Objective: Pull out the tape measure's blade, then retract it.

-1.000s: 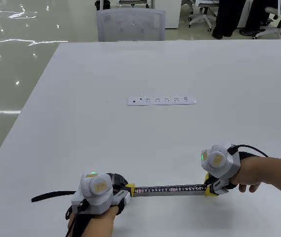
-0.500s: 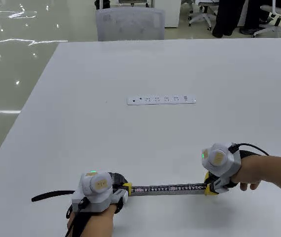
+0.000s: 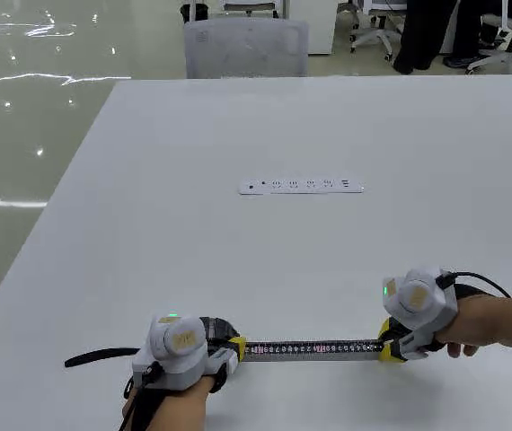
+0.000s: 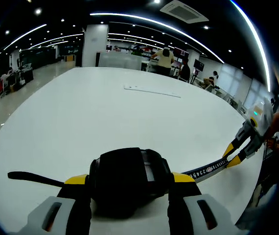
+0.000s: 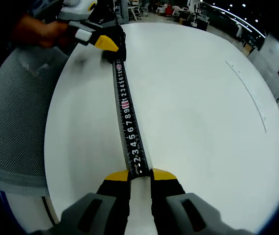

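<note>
Head view: blade [image 3: 310, 347] slightly longer, pinched by right hand-held gripper [image 3: 388, 352]; left hand-held gripper [image 3: 226, 347] clamps the tape measure [image 3: 214, 328]; pull-out continues.

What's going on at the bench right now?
A person is working a tape measure with two handheld grippers on a white table. The left gripper clamps its black case. The right gripper pinches the end of the blade, which lies stretched out flat between them near the table's front edge. A power strip lies farther back.
</note>
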